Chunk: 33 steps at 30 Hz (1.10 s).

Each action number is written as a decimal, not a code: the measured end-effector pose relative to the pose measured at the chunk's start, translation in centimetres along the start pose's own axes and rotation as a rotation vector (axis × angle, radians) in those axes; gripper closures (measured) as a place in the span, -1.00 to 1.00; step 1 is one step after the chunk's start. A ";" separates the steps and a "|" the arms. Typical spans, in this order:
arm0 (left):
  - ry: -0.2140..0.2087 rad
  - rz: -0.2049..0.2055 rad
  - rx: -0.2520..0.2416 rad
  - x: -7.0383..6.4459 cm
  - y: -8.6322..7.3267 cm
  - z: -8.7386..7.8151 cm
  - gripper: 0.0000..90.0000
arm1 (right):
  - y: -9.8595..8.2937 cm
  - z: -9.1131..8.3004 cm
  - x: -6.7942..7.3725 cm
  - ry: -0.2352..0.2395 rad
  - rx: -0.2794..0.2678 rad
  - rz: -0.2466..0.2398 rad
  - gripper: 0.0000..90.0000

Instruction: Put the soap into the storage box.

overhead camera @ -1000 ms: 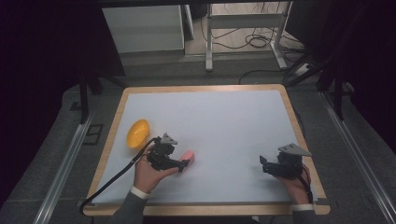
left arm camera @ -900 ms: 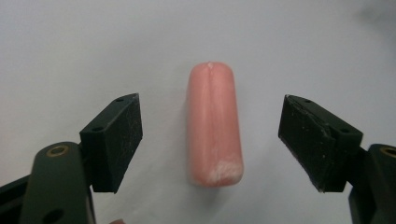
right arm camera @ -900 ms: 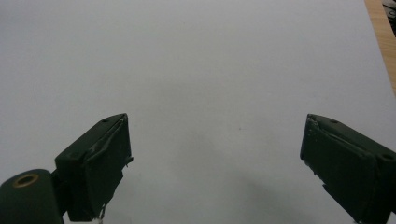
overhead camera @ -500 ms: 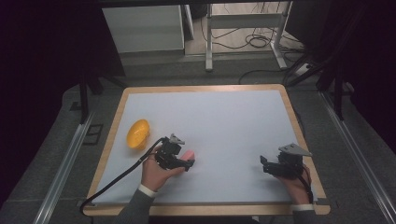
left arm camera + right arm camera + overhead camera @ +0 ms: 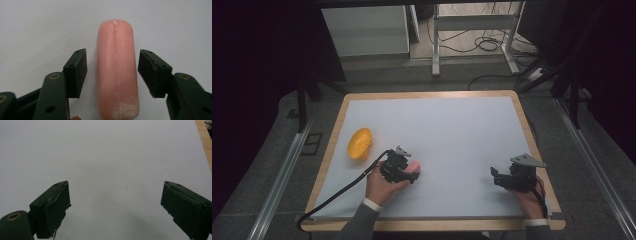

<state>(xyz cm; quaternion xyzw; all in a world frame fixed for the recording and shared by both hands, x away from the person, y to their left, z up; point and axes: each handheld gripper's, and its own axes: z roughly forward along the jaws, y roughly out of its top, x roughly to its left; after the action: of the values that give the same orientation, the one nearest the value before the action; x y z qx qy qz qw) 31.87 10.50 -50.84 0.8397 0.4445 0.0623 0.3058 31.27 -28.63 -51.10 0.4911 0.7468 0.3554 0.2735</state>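
In the high view, the left hand-held gripper (image 5: 411,173) is sitting low on the desk (image 5: 452,130), at about 7 o'clock from the middle of the white top, with a pink sausage (image 5: 415,166) lying at its tip. An orange bowl (image 5: 360,143) is resting near it, at about 10 o'clock from that gripper and close to the desk's left wooden edge. The left gripper view is adding what the high view cannot resolve: the sausage (image 5: 117,70) is lying lengthwise between the two black jaws, a thin gap is showing on each side, and the jaws are released, not yet touching it. The right hand-held gripper (image 5: 496,176) is resting at about 4 o'clock on the desk, well apart from the sausage. The right gripper view is showing its jaws spread wide over bare white surface (image 5: 112,165).
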 end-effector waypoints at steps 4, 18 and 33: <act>0.001 0.000 0.021 0.0 -0.2 0.4 0.12 | 0.0 0.0 0.0 -0.002 0.001 0.000 -0.81; 0.015 -0.001 0.002 -0.1 -0.3 0.2 0.33 | 0.0 0.0 0.0 -0.005 0.004 0.001 -0.81; 0.013 -0.004 -0.083 0.5 -0.1 -2.4 0.33 | 0.0 -0.1 0.0 0.004 -0.014 -0.007 -0.81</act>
<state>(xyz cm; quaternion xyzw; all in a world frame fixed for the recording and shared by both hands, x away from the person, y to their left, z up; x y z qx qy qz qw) 31.20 12.03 -49.06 0.8249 0.4453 0.0854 0.3375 31.17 -28.65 -50.99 0.4859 0.7464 0.3607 0.2768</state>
